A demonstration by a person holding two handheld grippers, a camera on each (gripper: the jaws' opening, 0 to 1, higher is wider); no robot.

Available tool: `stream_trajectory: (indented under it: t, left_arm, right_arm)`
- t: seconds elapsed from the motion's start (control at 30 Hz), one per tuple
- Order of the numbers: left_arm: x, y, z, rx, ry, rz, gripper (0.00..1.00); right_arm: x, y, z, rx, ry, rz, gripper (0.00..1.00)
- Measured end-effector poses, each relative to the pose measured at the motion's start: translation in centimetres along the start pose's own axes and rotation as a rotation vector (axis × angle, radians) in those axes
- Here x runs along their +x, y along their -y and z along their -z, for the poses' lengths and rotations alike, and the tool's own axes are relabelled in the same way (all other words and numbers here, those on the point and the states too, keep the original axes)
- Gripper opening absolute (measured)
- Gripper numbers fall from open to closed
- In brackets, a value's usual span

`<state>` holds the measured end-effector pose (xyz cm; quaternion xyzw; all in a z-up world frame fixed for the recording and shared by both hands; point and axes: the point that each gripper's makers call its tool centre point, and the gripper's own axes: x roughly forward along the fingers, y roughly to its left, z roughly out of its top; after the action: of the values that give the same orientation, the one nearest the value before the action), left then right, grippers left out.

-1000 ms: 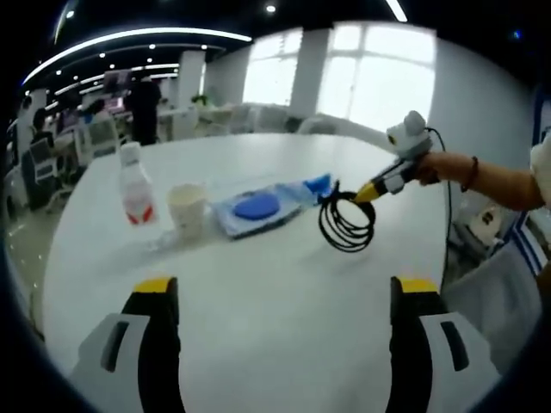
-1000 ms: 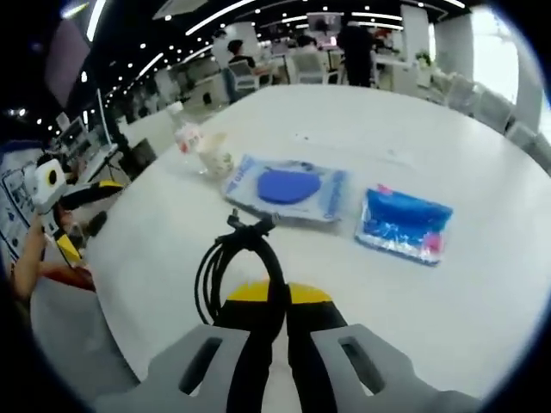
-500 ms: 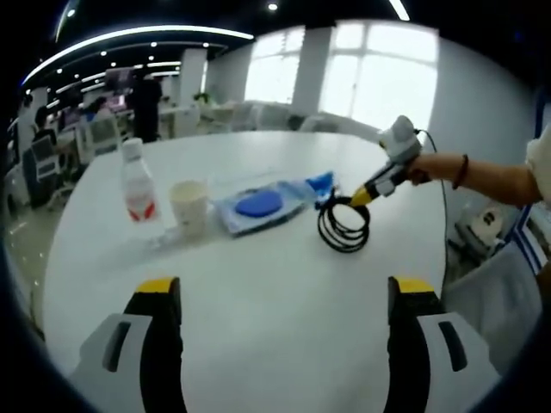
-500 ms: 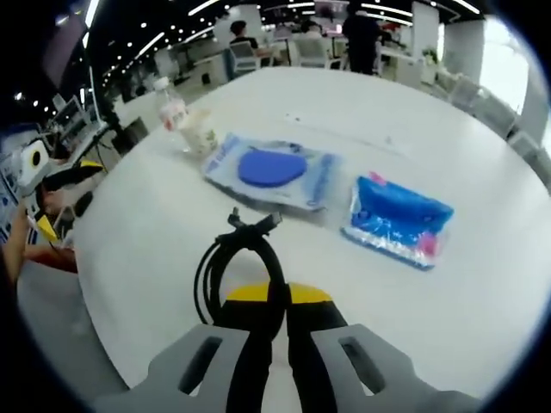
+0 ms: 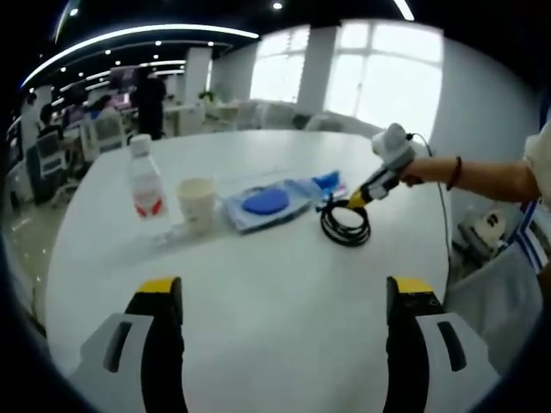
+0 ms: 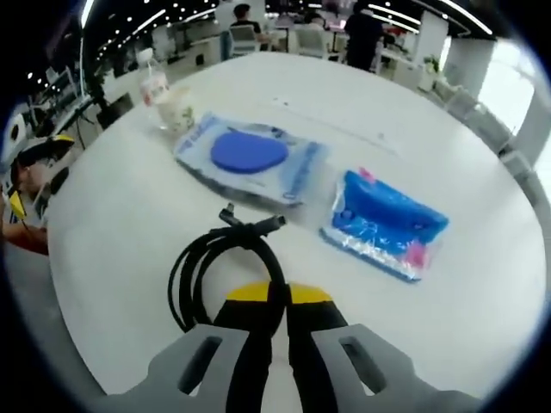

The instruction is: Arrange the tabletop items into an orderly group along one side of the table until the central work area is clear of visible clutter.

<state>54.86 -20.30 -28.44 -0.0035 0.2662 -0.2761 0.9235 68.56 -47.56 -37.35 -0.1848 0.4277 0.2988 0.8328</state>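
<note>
The right tongs [image 6: 277, 297] are clenched on the black cable coil [image 6: 215, 262], which hangs just ahead of them. The clear packet [image 6: 250, 159] lies straight beyond on the desk [image 6: 112, 224]. The left tongs [image 5: 280, 297] wait open, farther away.

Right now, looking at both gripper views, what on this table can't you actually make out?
- Print on the blue-disc packet and blue pouch: too blurred, both views.
- Bottle label and paper cup contents: too small, left gripper view.
- Cable coil: its near part is hidden by the right gripper, right gripper view.
- Table near edge: cut off behind the left gripper.
</note>
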Motion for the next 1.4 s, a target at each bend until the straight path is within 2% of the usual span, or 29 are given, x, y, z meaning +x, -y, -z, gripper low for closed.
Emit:
stream_trajectory:
  t: [0.37, 0.57, 0.97, 1.13, 1.3, 1.4]
  left_arm:
    - [-0.1, -0.2, -0.2, -0.020, 0.016, 0.000, 0.94]
    - [0.0, -0.4, 0.1, -0.016, 0.002, -0.005, 0.94]
    - [0.0, -0.3, 0.1, -0.016, 0.002, -0.001, 0.93]
    - [-0.1, -0.3, 0.0, -0.017, 0.003, -0.003, 0.94]
    - [-0.2, -0.4, 0.0, -0.019, 0.004, -0.003, 0.94]
    - [-0.2, -0.4, 0.1, -0.021, 0.001, -0.002, 0.94]
  right_arm:
    - [1.3, 1.1, 0.2, -0.012, -0.022, 0.035, 0.05]
    - [1.8, 1.2, 0.4, -0.094, -0.026, 0.062, 0.05]
    - [2.2, 1.6, 0.6, -0.120, -0.032, 0.104, 0.06]
    - [2.4, 1.8, 0.9, -0.073, -0.035, 0.112, 0.07]
    - [2.4, 1.8, 0.8, -0.065, -0.018, 0.116, 0.09]
    - [2.2, 2.1, 0.7, -0.045, -0.013, 0.131, 0.15]
